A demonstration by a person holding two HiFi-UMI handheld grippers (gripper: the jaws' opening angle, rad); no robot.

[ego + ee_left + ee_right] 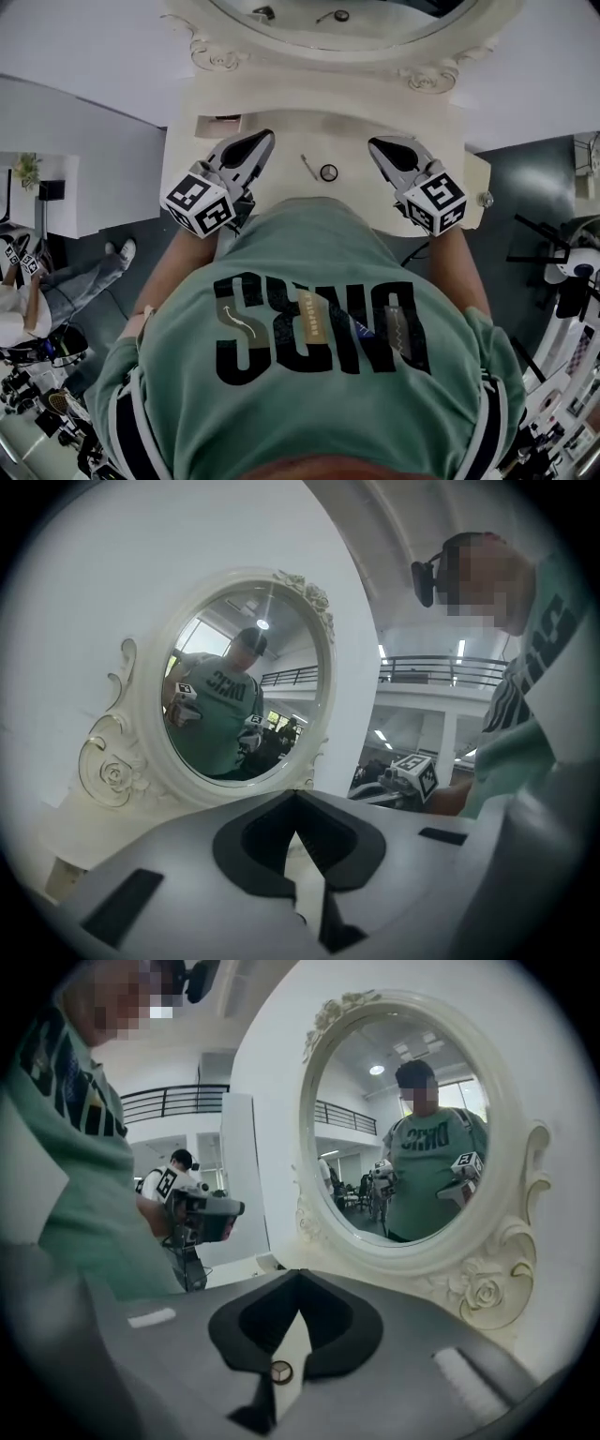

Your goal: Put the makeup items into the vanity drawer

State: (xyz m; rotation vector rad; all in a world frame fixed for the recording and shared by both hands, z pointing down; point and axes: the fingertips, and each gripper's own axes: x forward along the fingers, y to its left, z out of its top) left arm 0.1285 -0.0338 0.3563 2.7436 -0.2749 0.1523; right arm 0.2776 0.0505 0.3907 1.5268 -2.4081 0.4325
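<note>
A white vanity (281, 127) with an oval mirror (319, 42) stands in front of me. Two small makeup items lie on its top: a thin stick (307, 167) and a small round one (328, 172). My left gripper (265, 139) hovers left of them and my right gripper (376, 143) right of them, neither touching. In the left gripper view the left gripper (295, 795) has its tips together and holds nothing. The right gripper (298, 1272) is shut and empty too. No drawer shows; my body hides the vanity's front.
A small rectangular box or recess (217, 125) sits at the vanity's back left. A round knob (485, 199) sticks out at its right corner. Another person (66, 281) sits on the floor at left. Stands and equipment (567, 281) crowd the right.
</note>
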